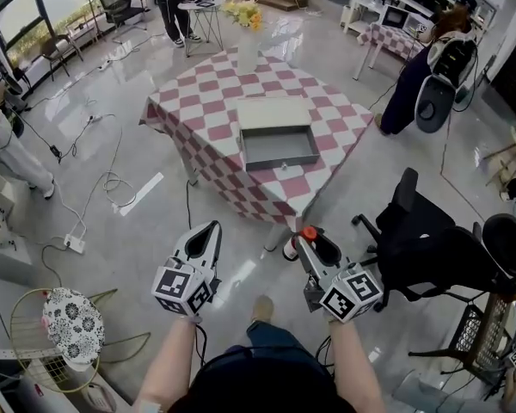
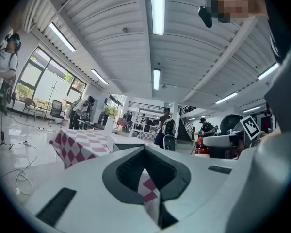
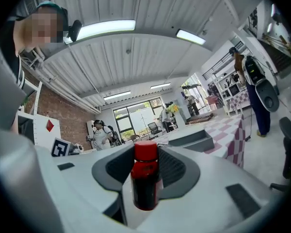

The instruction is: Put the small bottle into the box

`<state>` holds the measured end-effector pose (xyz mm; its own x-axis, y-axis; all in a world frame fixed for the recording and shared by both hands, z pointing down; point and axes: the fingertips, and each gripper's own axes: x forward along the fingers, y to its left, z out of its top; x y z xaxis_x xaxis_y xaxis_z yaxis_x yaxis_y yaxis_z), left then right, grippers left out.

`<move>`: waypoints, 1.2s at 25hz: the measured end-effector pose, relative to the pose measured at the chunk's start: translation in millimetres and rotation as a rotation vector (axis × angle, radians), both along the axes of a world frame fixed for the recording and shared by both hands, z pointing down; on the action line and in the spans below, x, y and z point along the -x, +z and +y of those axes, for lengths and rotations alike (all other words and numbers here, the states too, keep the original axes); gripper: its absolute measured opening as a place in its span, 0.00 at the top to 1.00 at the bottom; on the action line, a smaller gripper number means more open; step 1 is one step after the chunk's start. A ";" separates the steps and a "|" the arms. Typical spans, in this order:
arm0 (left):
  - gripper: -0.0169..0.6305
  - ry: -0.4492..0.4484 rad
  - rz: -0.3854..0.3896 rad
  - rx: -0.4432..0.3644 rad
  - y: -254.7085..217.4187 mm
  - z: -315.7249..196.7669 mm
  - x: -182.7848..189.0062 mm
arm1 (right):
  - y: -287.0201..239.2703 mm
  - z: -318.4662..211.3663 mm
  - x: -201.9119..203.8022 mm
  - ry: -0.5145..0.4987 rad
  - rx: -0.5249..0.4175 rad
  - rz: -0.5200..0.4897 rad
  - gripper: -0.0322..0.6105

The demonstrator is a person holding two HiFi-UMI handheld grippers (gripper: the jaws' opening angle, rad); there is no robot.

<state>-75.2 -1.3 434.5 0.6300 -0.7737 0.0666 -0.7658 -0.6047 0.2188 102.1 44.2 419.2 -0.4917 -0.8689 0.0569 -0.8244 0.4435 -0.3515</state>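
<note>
1 small bottle (image 3: 145, 178), dark red, red-capped

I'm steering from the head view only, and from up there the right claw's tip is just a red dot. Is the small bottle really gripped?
Observer: Yes. The right gripper view shows the small bottle upright between the pads of the right claw, red cap on top.
Operator: And the left one, anything in it?
Observer: No. The left gripper view shows the left claw drawn together and empty; only a sliver of the checked tablecloth shows past it.
Operator: Does the right claw face the box?
Observer: Roughly. In its own view the open box lies ahead, to the right of the cap.
</note>
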 end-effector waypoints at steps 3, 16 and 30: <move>0.97 -0.016 0.001 0.006 4.3 -22.7 -6.1 | 0.3 -23.8 -5.7 -0.021 0.003 0.006 0.72; 0.97 -0.087 -0.009 0.023 19.3 -90.0 -28.9 | 13.7 -101.9 -18.6 -0.129 0.012 0.011 0.72; 0.97 -0.121 -0.028 0.046 21.3 -133.5 -35.0 | 16.1 -151.3 -19.6 -0.177 0.030 -0.009 0.72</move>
